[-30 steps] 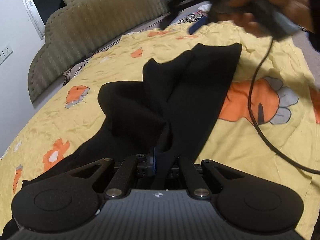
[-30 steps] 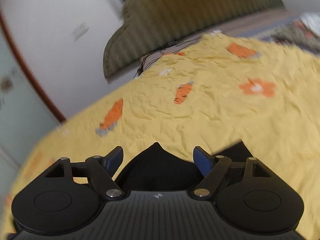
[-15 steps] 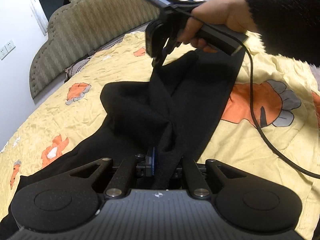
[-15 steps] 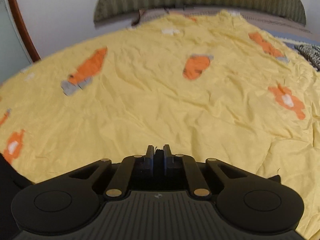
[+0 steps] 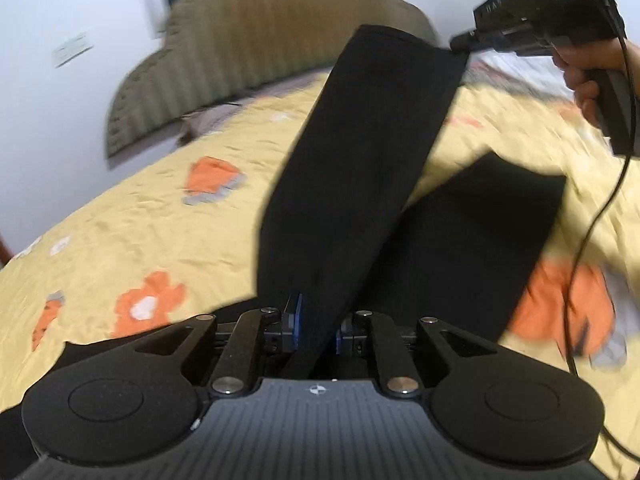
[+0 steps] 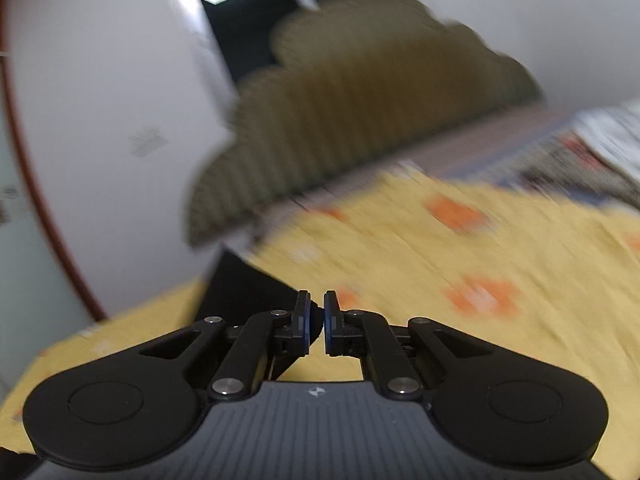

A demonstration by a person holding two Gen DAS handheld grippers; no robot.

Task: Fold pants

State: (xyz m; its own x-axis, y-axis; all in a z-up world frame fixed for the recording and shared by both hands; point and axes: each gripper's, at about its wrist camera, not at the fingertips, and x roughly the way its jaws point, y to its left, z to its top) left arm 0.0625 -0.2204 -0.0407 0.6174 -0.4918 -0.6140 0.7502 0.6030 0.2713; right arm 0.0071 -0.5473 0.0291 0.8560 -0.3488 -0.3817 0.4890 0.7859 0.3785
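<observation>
Yellow bed (image 5: 120,216): my left hand-held gripper (image 5: 316,330), jaws opening w/ pants (image 5: 352,168) between; my right hand-held gripper (image 5: 460,44) clenched on leg hem, lifted.

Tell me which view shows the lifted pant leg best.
Left wrist view: the lifted pant leg stretches full length from the left claw up to the right claw. Right wrist view catches only a blurred black corner.
</observation>
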